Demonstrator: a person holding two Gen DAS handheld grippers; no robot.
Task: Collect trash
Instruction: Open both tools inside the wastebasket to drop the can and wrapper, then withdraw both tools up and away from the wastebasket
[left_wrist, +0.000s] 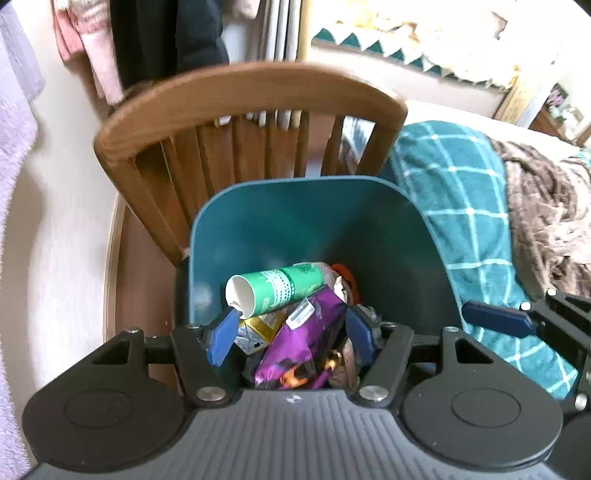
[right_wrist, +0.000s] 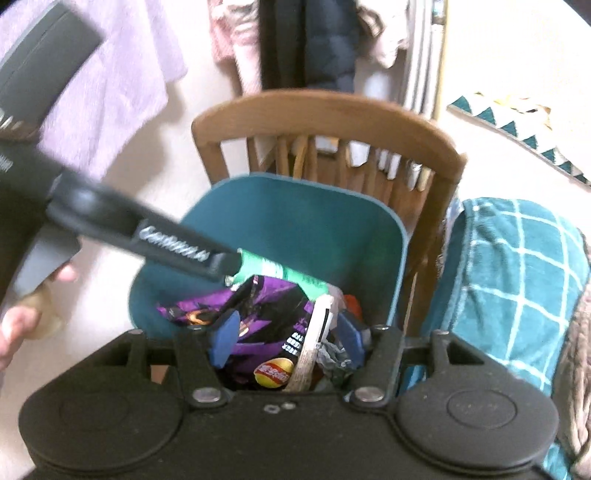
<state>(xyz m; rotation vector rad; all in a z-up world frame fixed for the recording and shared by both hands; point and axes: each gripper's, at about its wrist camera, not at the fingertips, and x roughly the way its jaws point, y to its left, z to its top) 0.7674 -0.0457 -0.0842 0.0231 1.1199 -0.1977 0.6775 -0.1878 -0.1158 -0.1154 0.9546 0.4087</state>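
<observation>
A teal trash bin (left_wrist: 306, 221) stands on a wooden chair and holds trash. In it lie a green and white paper cup (left_wrist: 273, 291), a purple snack bag (left_wrist: 310, 336) and crumpled wrappers. My left gripper (left_wrist: 291, 336) is open just above the bin, its fingers on either side of the purple bag. My right gripper (right_wrist: 286, 338) is open over the same bin (right_wrist: 295, 225), above the purple bag (right_wrist: 258, 314). The left gripper's finger (right_wrist: 177, 245) reaches into the right wrist view beside the green cup (right_wrist: 280, 275). One right finger (left_wrist: 496, 317) shows in the left wrist view.
The wooden chair back (left_wrist: 240, 96) rises behind the bin. A teal checked blanket (left_wrist: 469, 206) and a brown throw (left_wrist: 550, 218) lie on the bed to the right. Clothes hang on the wall (right_wrist: 306, 44). A lilac towel (right_wrist: 107, 81) hangs at left.
</observation>
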